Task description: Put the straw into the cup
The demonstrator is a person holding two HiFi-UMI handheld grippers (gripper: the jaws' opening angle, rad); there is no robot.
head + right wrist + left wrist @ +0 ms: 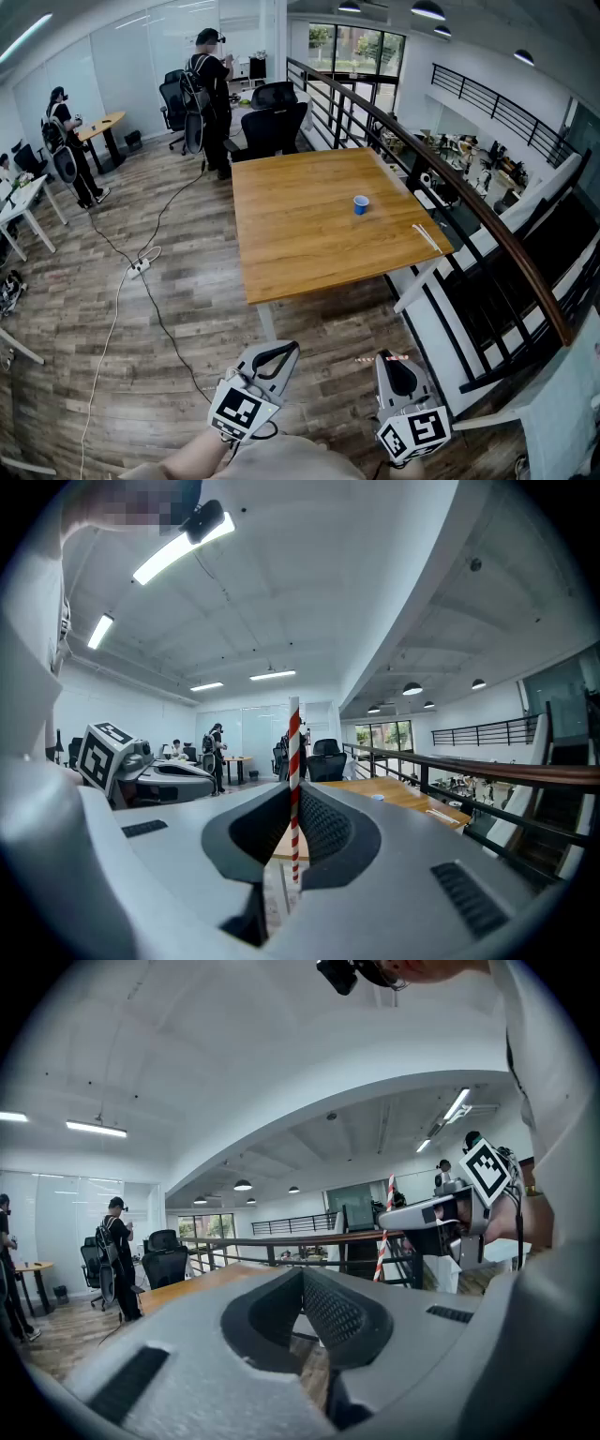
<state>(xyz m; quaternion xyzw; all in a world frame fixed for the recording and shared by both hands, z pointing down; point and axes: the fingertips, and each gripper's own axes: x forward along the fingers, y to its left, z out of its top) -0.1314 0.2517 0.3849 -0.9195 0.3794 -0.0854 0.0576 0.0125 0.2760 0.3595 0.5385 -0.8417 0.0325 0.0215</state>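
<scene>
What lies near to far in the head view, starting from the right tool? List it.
Right tool holding the striped straw → wooden table → blue cup → black office chair → standing person.

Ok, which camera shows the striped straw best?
The right gripper view: the striped straw stands upright and large, clamped between the jaws of the right hand-held gripper. The left gripper view shows the straw smaller, off to one side. The head view shows only a thin sliver.

text | none readable — only square black-and-white marker patterns (240,409), no letters or numbers
</scene>
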